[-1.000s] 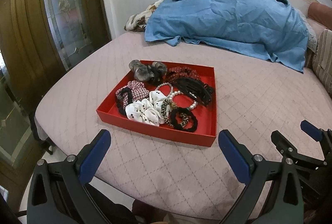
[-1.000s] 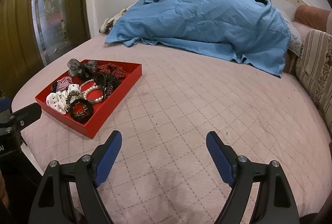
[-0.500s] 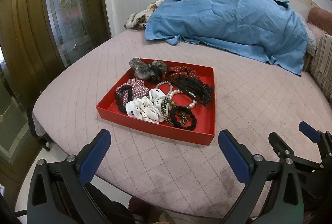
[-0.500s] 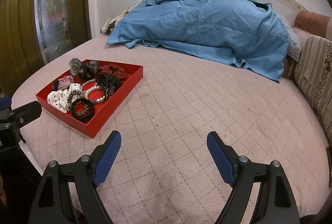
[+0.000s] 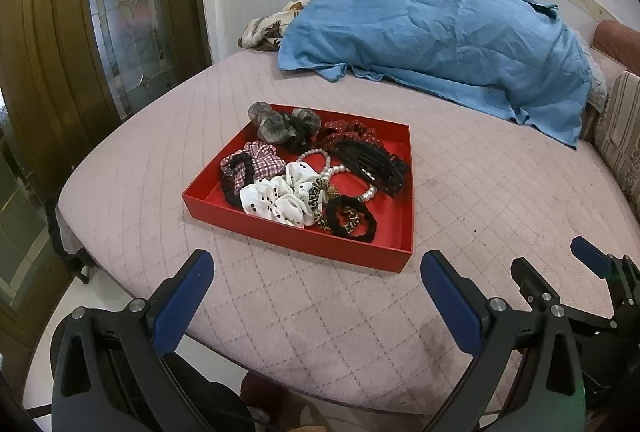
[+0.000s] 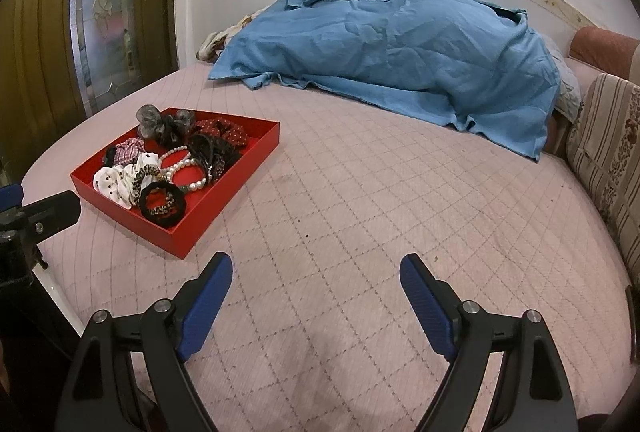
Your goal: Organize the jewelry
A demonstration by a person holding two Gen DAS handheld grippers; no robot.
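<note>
My left gripper (image 5: 316, 272) has its fingers spread wide with nothing between them; the red tray (image 5: 296, 238) of scrunchies (image 5: 276, 202) and pearl bracelet (image 5: 344, 170) sits on the bed (image 5: 480, 192) just beyond their tips. My right gripper (image 6: 316, 276) is equally wide and empty, the tray (image 6: 132, 214) ahead to its left.

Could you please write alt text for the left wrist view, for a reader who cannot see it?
A shallow red cardboard tray of fabric scrunchies, a white pearl bracelet and a black plastic claw clip sits on a pink quilted bed. The open, empty left gripper is short of it, and a rumpled blue sheet lies behind.
</note>
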